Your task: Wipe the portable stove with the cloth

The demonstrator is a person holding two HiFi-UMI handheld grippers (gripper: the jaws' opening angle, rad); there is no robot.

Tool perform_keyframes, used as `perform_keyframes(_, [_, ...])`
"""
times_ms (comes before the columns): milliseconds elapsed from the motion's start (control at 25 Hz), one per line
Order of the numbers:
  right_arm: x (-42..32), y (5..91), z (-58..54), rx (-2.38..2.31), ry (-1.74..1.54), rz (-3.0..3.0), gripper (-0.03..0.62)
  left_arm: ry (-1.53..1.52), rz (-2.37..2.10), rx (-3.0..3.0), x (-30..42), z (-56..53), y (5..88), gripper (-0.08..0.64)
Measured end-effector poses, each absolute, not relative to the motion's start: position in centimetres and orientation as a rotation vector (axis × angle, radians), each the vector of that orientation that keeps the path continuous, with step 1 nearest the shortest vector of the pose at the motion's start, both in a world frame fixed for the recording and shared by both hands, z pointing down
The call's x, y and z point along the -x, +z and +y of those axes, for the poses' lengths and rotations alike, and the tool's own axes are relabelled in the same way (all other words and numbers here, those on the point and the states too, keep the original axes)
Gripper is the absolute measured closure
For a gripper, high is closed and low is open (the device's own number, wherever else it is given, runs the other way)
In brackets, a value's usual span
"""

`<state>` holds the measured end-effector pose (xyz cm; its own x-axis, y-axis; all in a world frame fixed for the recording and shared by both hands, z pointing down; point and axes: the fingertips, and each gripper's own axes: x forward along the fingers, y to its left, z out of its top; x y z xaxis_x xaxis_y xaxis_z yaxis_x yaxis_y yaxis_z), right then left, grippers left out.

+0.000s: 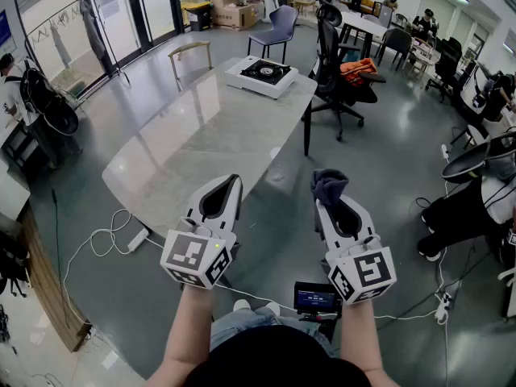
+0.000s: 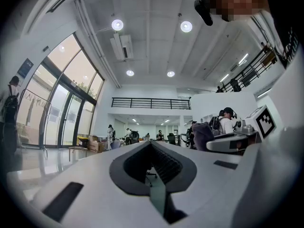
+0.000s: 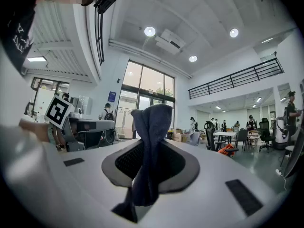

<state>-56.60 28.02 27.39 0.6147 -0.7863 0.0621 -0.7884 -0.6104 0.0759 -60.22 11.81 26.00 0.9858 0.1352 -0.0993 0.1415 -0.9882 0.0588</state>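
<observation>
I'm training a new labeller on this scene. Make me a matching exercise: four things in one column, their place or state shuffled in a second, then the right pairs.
Things:
1. portable stove
2. cloth
3. left gripper
4. black office chair

Places or states:
A. shut, nothing between the jaws
B. on the floor beside the table, orange bundle on the seat
C. at the far end of the table
D. clamped in the right gripper

Pairs: 1-C; 2-D; 3-A; 4-B
</observation>
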Motion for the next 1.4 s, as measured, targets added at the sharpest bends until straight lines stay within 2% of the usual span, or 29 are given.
perform_keyframes(640, [55.0,29.3,30.8,-2.754,0.041,-1.337,0.498,-0.123,0.209,-3.031,58.3,13.7,28.1,0.549])
perform_keyframes(1000, [48.6,30.5,32.0,-2.743,0.067,-1.287,0.497,-0.119,0.195,-2.994,51.4,13.6,29.5,0.549])
perform_keyframes(1400, [37.8,30.1,28.3,-2.68,0.07,-1.318,0.497,-0.102,0.137,-3.049,40.6,9.7,29.9,0.549])
